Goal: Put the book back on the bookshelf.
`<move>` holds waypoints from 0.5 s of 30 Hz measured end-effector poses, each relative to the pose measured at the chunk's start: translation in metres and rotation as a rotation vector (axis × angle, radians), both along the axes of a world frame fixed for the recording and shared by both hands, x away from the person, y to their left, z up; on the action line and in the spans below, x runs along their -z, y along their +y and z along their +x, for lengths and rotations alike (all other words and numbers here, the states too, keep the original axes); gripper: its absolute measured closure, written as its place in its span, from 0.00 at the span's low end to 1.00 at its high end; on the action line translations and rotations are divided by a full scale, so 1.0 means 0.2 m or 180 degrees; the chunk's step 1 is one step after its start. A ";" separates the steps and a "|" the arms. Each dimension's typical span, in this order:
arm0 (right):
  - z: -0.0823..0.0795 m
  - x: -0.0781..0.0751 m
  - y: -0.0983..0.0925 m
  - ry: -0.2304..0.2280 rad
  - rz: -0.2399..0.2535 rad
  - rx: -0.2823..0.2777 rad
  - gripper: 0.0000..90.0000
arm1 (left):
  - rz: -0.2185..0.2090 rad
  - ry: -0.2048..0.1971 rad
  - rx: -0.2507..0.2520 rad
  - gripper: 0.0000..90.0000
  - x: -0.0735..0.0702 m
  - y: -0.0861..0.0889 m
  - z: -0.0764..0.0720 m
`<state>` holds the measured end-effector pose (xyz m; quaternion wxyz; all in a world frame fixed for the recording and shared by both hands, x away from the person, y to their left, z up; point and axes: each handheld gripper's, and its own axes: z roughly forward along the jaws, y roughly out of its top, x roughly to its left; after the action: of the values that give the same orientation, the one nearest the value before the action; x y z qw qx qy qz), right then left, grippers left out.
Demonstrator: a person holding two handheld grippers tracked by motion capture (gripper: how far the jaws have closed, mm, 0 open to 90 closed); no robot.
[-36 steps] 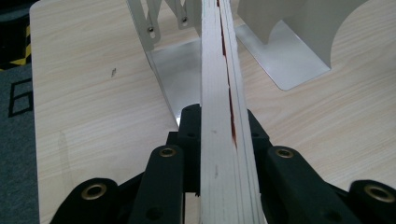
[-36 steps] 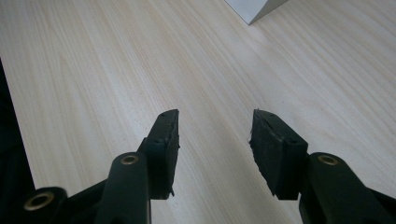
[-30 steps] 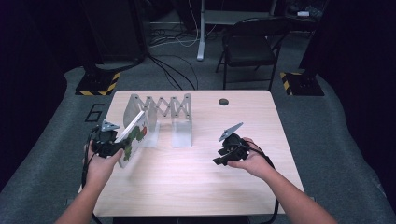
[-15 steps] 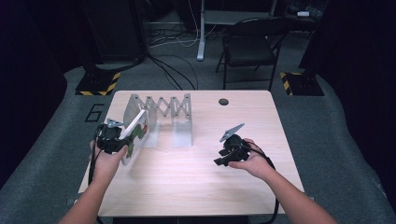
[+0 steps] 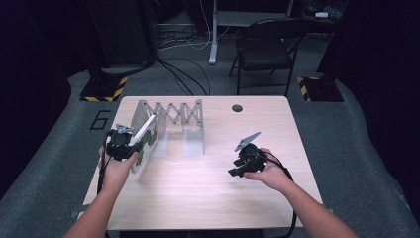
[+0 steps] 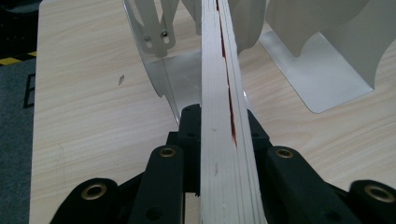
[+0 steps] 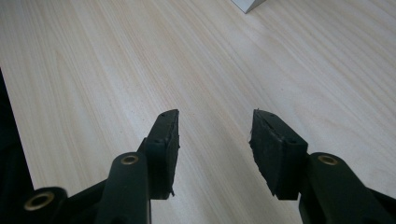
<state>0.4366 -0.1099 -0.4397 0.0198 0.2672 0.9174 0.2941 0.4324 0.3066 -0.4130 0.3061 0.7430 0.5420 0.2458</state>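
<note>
Left gripper (image 5: 130, 144) clamped on a thin book (image 6: 224, 116), jaws pinching it edge-on near the bottom end, one pad each side of the cover. In the left gripper view the book runs straight up from between the jaws, pages pale, a red sliver showing along the right side. Just ahead of the jaws sits the expandable metal rack (image 5: 171, 118); the book's far end is already in among its curved dividers (image 6: 154, 32), though whether it touches one I can't tell. In the high view the book is tilted, leaning toward the rack's left end.

Handling, as I judge it: light, thin, fairly stiff edge-on but will flex sideways and could fan open if gripped only at a corner. Glossy cover is likely slippery, so the pinch should stay across both covers near the spine or lower edge. Not fragile, but pages can crease if jammed against a divider.

Right gripper (image 7: 212, 140) holds nothing, jaws parted over bare table (image 7: 93, 70), well off to the right of the left one and the rack. A corner of the rack's base (image 7: 247, 3) shows far ahead of it.
</note>
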 end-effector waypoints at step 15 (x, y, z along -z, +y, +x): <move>0.00 0.01 -0.02 0.0007 0.0026 0.0049 0.58 | -0.0031 0.0000 -0.0108 0.84 0.03 0.01 0.07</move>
<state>0.4363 -0.1144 -0.4424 0.0201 0.2747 0.9142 0.2973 0.4458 0.3080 -0.4191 0.3055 0.7322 0.5558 0.2484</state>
